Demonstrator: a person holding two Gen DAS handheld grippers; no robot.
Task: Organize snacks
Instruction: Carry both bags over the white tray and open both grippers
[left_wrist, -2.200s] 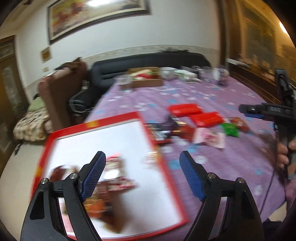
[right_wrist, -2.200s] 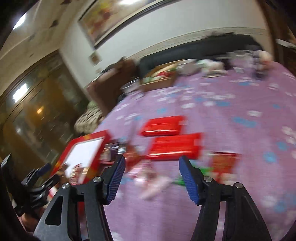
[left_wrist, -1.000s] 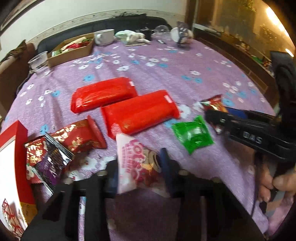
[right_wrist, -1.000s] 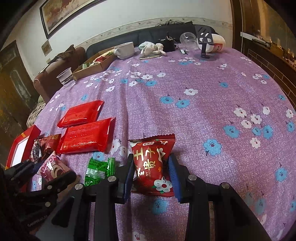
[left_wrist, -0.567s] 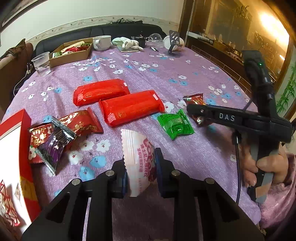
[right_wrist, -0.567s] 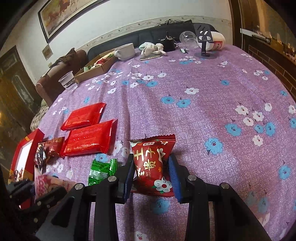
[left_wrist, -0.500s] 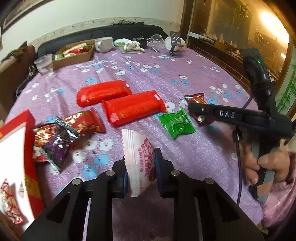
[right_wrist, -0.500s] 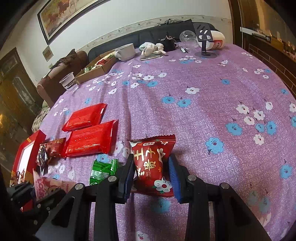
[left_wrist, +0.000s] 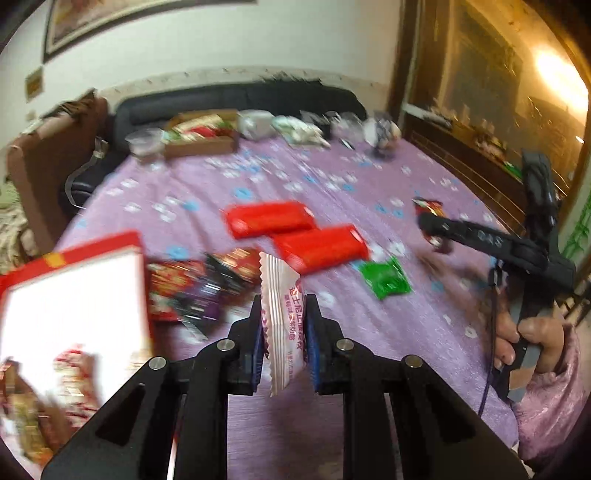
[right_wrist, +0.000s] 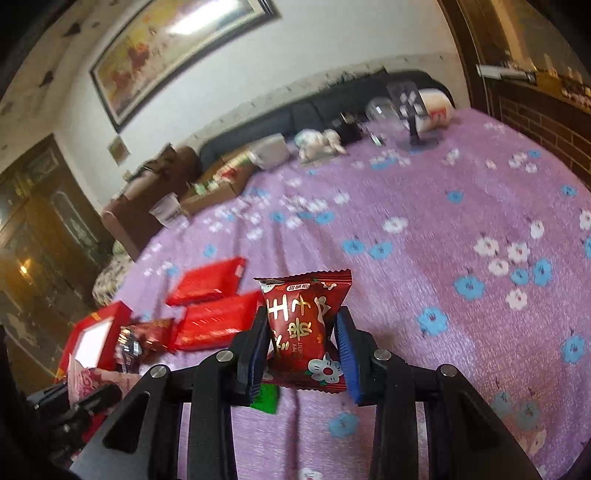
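While our left gripper (left_wrist: 283, 343) is clamping a pink-and-white snack packet (left_wrist: 282, 317) above the purple tablecloth (left_wrist: 388, 332), just right of the red box (left_wrist: 74, 295), our right gripper (right_wrist: 301, 345) is pinching a dark red snack packet (right_wrist: 301, 325) farther right of that box, beyond the two long red packs (right_wrist: 210, 306) and the green packet (left_wrist: 386, 282) lying on the cloth.

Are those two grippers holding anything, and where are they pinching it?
Left gripper pinches a pink-white snack packet across its lower half. Right gripper pinches a dark red packet by its two sides.
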